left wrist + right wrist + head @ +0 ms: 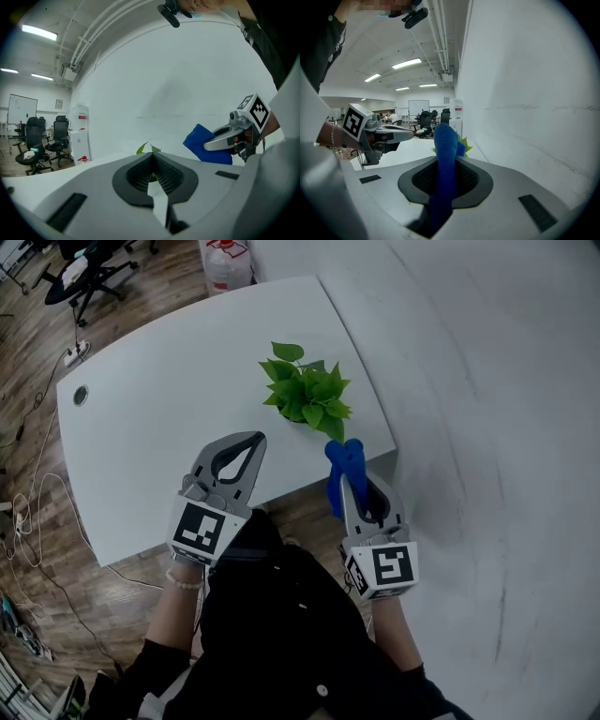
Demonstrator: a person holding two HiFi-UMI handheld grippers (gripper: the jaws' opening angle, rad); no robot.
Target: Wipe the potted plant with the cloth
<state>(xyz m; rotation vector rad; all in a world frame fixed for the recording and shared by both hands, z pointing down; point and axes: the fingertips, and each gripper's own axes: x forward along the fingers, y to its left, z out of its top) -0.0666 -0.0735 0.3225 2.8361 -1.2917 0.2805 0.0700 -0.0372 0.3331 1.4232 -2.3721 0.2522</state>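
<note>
A small potted plant (306, 394) with green leaves stands near the right edge of the white table (150, 418). My right gripper (349, 463) is shut on a blue cloth (340, 474), which sticks out past its tips just short of the plant. In the right gripper view the cloth (444, 159) stands upright between the jaws, with leaves (464, 147) showing behind it. My left gripper (255, 441) is shut and holds nothing, over the table's near edge to the left of the plant. In the left gripper view leaf tips (146, 148) peek above the shut jaws, and the cloth (206, 144) shows at the right.
A white wall (487, 381) runs close along the table's right side. A water jug (228, 262) stands on the floor beyond the table's far end. Office chairs (84, 273) and cables (28, 521) lie on the wooden floor at the left.
</note>
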